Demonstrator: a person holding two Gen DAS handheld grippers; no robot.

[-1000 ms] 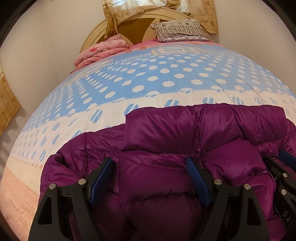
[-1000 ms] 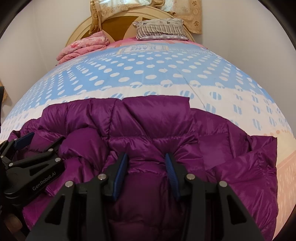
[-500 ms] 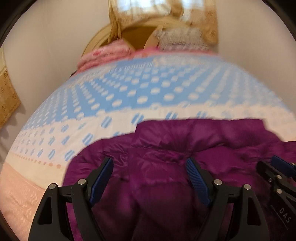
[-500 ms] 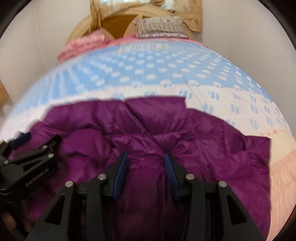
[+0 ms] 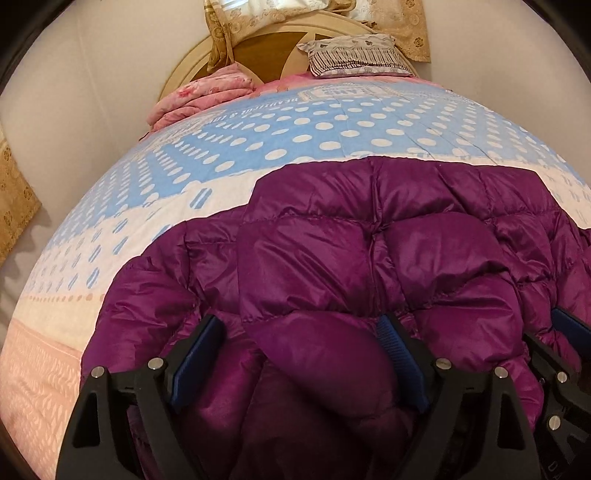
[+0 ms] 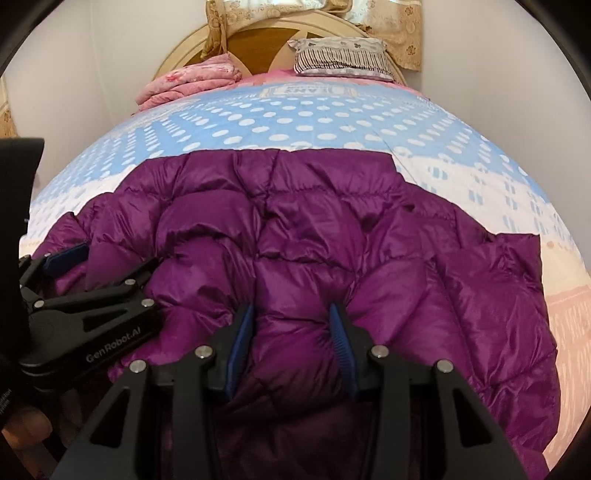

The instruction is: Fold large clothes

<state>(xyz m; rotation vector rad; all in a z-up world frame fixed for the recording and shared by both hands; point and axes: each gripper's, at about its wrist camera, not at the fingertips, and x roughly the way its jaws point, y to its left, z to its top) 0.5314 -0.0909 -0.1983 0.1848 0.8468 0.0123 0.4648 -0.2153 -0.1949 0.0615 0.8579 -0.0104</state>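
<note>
The purple jacket (image 5: 369, 266) lies bunched on the near part of the bed (image 5: 288, 136), its long axis across the bed, flat far edge toward the headboard; the step in hand looks like a fold being laid down. The left gripper (image 5: 299, 354) is opening around a puffy roll; the right gripper (image 6: 291, 339) pinches a fold. Next, probably: let go, then smooth and regrip.

A down jacket (image 5: 369, 258) lies on the near part of the bedspread (image 5: 295, 129). Behind it, by the headboard (image 6: 258, 40), folded bedding (image 6: 188, 83) lies left and a pillow (image 6: 340, 57) right, with curtains (image 5: 406, 26) hanging behind.
</note>
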